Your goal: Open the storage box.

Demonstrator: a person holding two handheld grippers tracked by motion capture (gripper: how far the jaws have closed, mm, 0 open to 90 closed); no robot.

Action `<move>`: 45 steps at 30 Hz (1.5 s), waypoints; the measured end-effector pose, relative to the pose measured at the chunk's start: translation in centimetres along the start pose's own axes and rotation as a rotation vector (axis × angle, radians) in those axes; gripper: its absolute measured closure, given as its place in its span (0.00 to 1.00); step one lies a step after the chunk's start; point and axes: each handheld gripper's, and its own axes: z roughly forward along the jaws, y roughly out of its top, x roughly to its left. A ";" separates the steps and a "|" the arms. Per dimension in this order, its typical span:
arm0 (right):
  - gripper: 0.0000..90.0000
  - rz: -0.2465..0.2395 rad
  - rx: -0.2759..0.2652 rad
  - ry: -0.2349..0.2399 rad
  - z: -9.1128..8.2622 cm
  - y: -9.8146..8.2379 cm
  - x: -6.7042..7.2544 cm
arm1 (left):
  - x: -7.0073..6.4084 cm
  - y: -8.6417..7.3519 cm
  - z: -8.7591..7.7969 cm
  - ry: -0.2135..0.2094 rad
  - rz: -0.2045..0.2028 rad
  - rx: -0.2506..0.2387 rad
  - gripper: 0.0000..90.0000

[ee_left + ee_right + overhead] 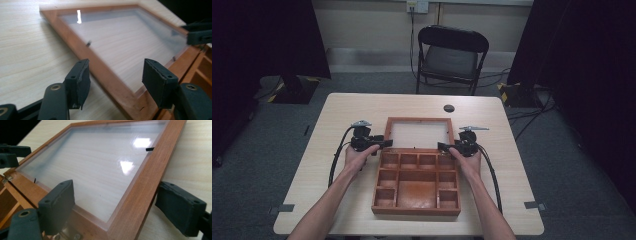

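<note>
The wooden box (416, 184) lies open in the middle of the table (342, 112), its tray of small compartments toward the person and its lid (419, 134) folded flat onto the table behind it, joined to the tray along the hinge edge. The lid is a wooden frame around a clear pane (120, 47) through which the tabletop shows.

The left hand-held gripper (384, 144) sits at the lid's left side near the hinge. In the left gripper view its jaws stand apart on either side of the frame's side rail (105, 75), and neither pad presses on the wood.

The right hand-held gripper (442, 146) sits at the lid's right side, also near the hinge. In the right gripper view its jaws straddle the right rail (140, 195), one over the pane and one outside the frame; both stand clear of it, so it is open.

A black folding chair (451, 57) stands beyond the table.
</note>
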 end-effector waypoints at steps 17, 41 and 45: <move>0.17 -0.018 -0.010 -0.019 -0.1 -0.1 -0.1 | -0.5 0.1 -0.2 0.009 0.020 -0.001 0.39; 0.20 -0.101 -0.058 -0.032 -5.9 -0.5 0.8 | -1.4 -0.8 -5.3 0.072 0.086 0.006 0.29; 0.19 -0.123 -0.056 -0.047 -7.6 -1.2 0.7 | -1.4 -1.3 -6.7 0.100 0.095 0.000 0.27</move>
